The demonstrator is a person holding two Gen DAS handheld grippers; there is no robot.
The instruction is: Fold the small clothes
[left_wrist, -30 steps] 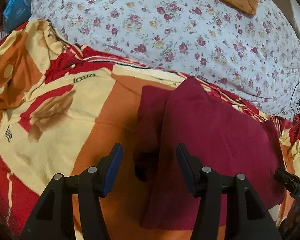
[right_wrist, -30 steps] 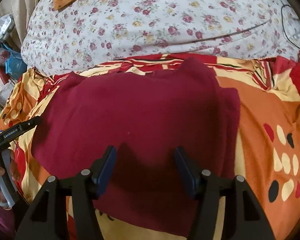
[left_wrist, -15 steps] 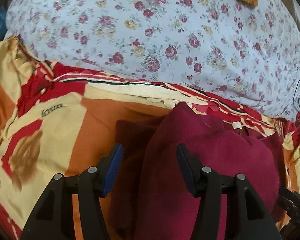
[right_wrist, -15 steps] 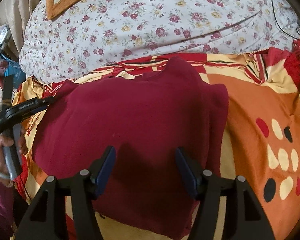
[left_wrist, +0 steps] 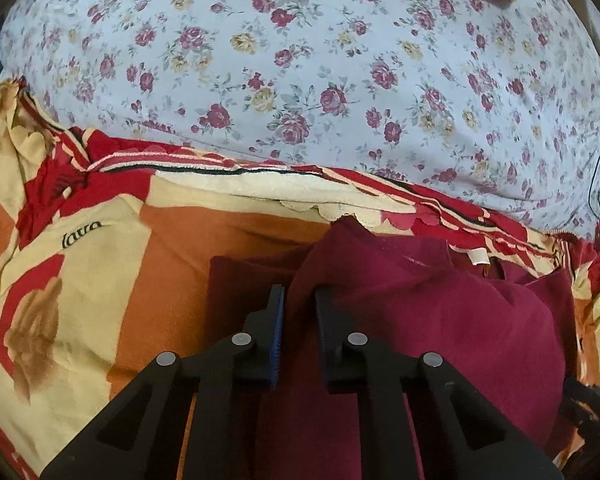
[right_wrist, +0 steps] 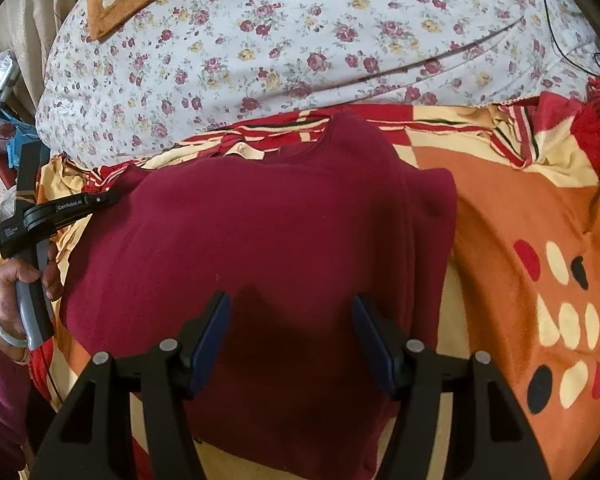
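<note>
Maroon shirt flat on blanket, neckline toward floral pillow; left gripper clenched on a fold, right gripper spread above.

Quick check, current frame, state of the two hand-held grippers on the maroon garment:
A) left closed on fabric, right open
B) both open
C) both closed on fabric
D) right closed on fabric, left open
A. In the left wrist view the left hand-held gripper has pinched a fold of the maroon garment between its nearly closed fingers, while the right hand-held gripper hovers with its fingers spread wide over the cloth.
</note>
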